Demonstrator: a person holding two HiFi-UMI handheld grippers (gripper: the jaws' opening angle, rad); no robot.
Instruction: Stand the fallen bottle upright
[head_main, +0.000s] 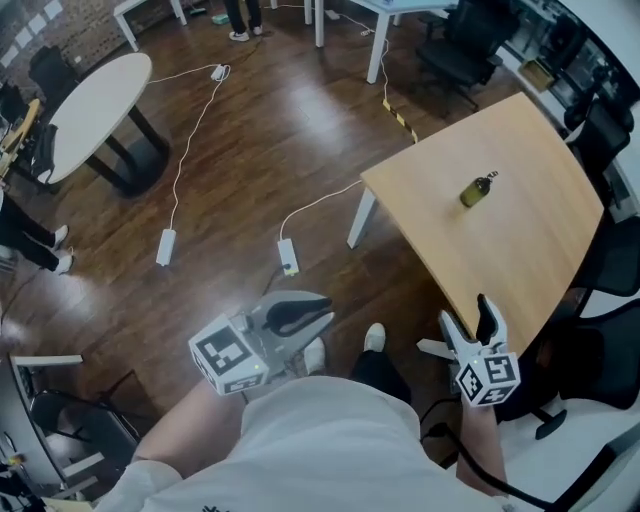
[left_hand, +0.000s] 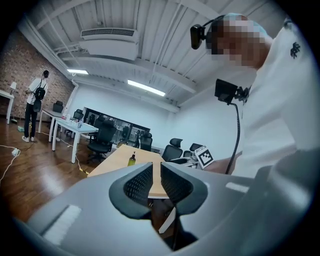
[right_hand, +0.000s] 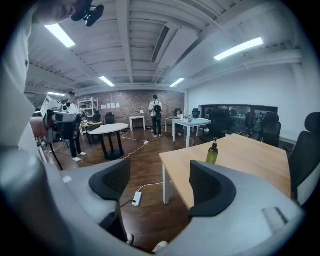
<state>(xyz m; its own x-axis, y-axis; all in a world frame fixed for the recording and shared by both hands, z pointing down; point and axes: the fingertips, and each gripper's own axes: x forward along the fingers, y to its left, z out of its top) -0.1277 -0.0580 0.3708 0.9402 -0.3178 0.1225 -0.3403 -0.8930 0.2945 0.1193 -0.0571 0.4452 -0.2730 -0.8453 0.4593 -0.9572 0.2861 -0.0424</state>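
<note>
Right gripper view is showing the bottle (right_hand: 212, 152) standing upright on the surface (right_hand: 250, 162); we're holding right gripper (right_hand: 160, 182) apart, left gripper (left_hand: 156, 182) nearly together.

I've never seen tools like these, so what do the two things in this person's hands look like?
The left gripper and right gripper each have a grey body, two black ribbed pads and a white cube with black square markers. The person wears a white shirt.
</note>
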